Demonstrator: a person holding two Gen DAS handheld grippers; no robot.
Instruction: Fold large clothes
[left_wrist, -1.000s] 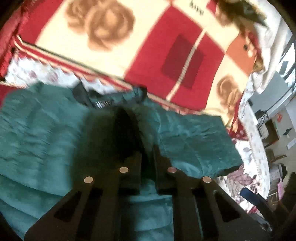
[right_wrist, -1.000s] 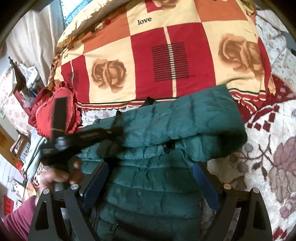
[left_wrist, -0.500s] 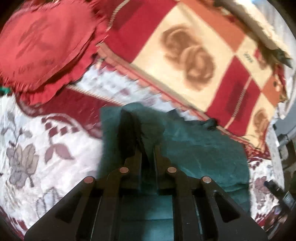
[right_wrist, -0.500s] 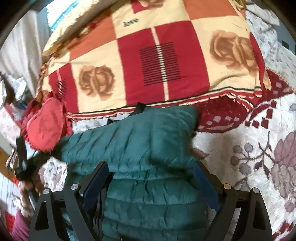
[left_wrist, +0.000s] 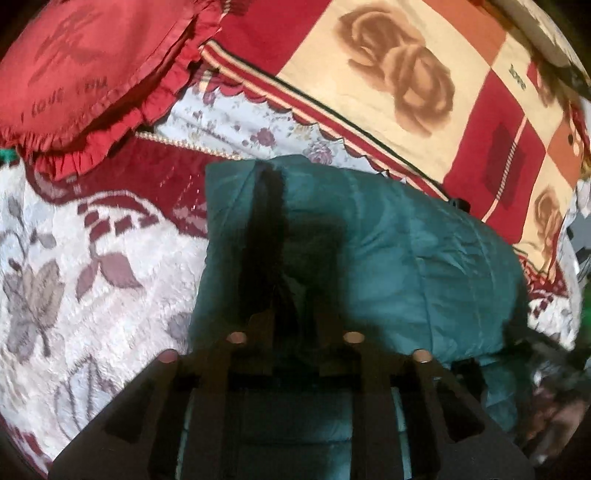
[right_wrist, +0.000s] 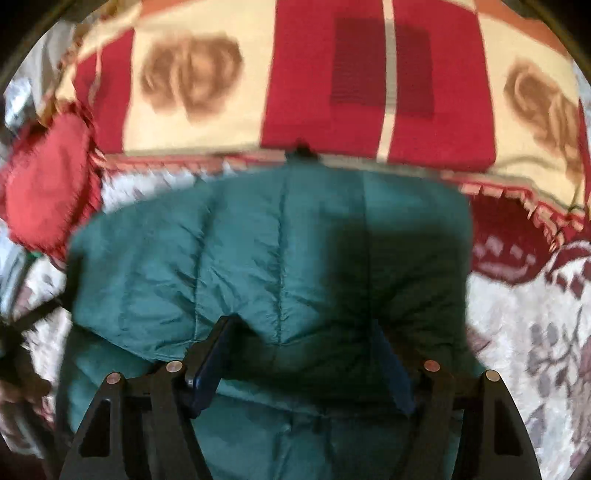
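- A teal quilted puffer jacket (right_wrist: 266, 266) lies on a bed covered by a white and maroon floral bedspread (left_wrist: 85, 258). It is already bunched into a thick, partly folded bundle.
- Seen from the right wrist, the bundle runs left to right across the bed. Its quilting seams run from the near side to the far side.
- The jacket's far edge touches a red and cream patchwork blanket printed with brown roses (right_wrist: 369, 74), and a small black tab shows at that edge.
- A red frilled heart-shaped cushion (left_wrist: 74, 70) sits to the far left, apart from the jacket.
- Your right claw (right_wrist: 301, 363) stands wide, with its blue-padded fingers (right_wrist: 208, 365) straddling the near edge of the bundle's top layer. That layer bulges up between them and they do not clamp it.
- The jacket lies directly ahead of this claw and below it, so the right claw is well placed over the bundle's middle.
- Your left claw (left_wrist: 293, 295) is narrow. A dark strip of the jacket's left end sits in the slim gap between its fingers, and it appears to be pinched there, though shadow makes this uncertain.
- From the left claw, the bulk of the jacket extends ahead and off to the right.
- Judging from this layout, the next fold turns on the bundle's left-to-right axis: your left claw holds one end, and your right claw is nearer the centre.
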